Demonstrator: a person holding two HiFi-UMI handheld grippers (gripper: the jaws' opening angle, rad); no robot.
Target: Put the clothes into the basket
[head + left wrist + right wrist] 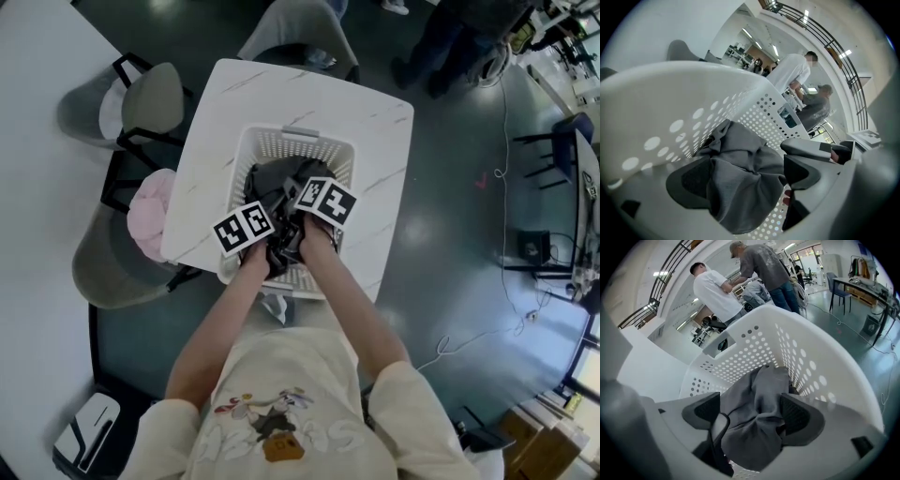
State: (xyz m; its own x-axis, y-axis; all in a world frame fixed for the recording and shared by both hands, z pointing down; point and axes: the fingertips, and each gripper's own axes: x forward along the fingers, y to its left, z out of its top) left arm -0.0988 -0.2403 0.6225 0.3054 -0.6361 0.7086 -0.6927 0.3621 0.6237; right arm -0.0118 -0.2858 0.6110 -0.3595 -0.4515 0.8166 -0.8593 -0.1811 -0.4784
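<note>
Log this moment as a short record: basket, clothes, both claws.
basket: white, perforated, on the marble table
in basket: crumpled grey garment
left claw: open, over the garment, not gripping
right claw: open, over the garment, not gripping
outside basket: pink cloth on a chair beside the table

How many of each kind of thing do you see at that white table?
Table: 1
Basket: 1
Grey garment: 1
Pink cloth: 1
Chairs: 3
Grippers (left gripper, right gripper): 2
Total: 9
</note>
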